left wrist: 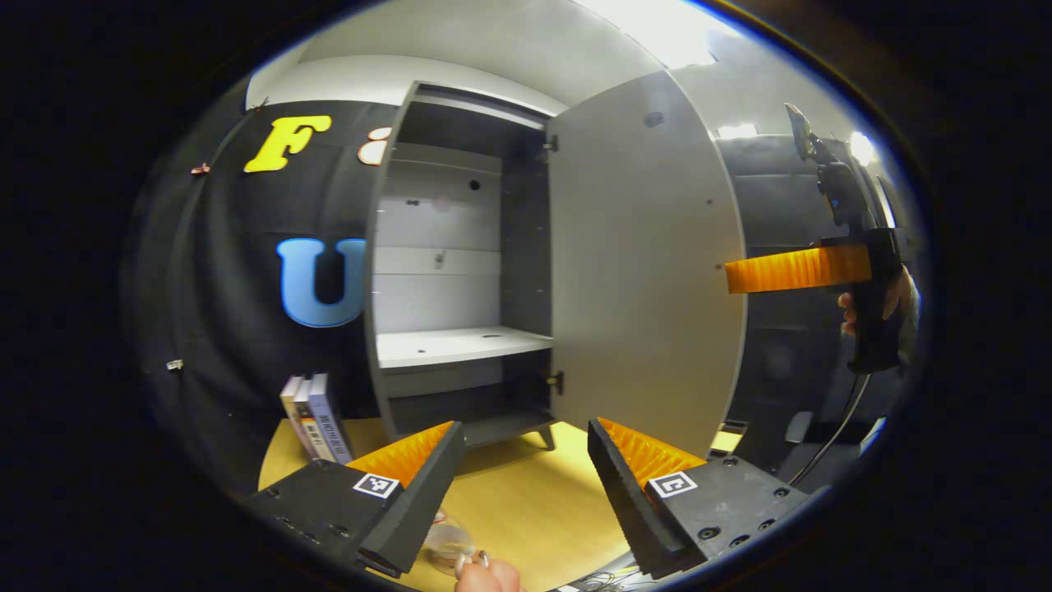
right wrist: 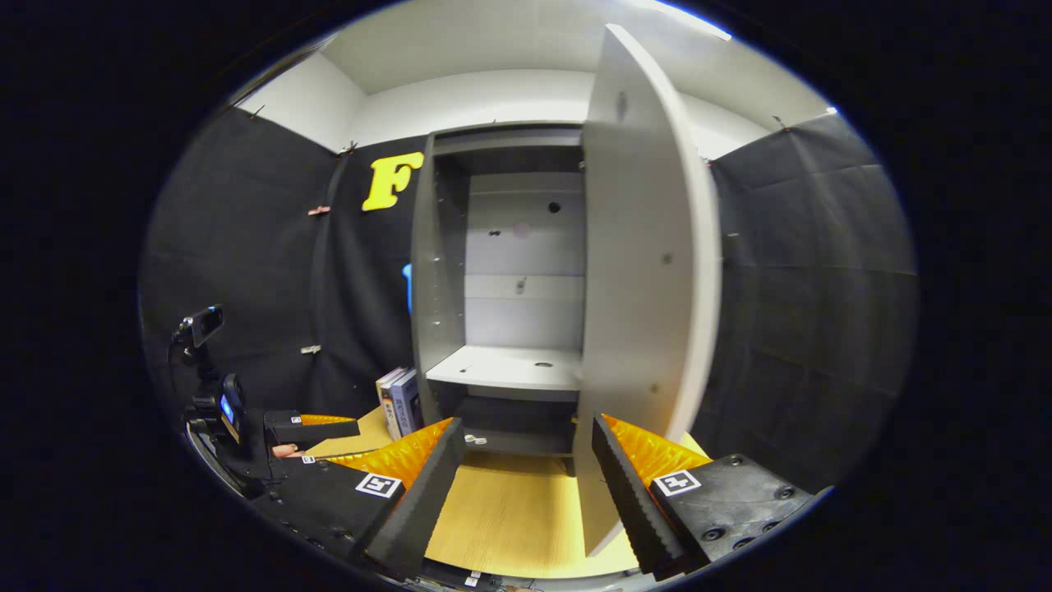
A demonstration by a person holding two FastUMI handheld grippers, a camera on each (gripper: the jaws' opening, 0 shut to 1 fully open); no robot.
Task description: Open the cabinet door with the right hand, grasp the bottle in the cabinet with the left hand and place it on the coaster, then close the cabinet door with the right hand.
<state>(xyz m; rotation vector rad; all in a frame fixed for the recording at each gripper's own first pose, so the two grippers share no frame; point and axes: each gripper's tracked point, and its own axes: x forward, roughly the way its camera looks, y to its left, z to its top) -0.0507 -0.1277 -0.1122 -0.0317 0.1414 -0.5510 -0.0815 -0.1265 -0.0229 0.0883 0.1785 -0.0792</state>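
Observation:
The grey cabinet (left wrist: 460, 247) stands with its door (left wrist: 641, 271) swung wide to the right, and its white shelf (left wrist: 452, 345) is bare. My left gripper (left wrist: 522, 427) is open in front of it, above the table. Low between its fingers lies a clear glassy object (left wrist: 448, 543), cut off by the view's edge, with fingertips of a hand (left wrist: 486, 577) beside it. I cannot tell if it is the bottle. In the right gripper view the door (right wrist: 649, 288) stands edge-on, and my right gripper (right wrist: 526, 421) is open, with the door's lower edge near its right finger. My right gripper (left wrist: 795, 270) also shows beyond the door.
Several books (left wrist: 316, 415) lean upright on the yellow wooden table (left wrist: 526, 493) left of the cabinet. The left gripper (right wrist: 329, 427) and its hand sit low at the left of the right gripper view. A cable (left wrist: 830, 444) hangs under the right gripper.

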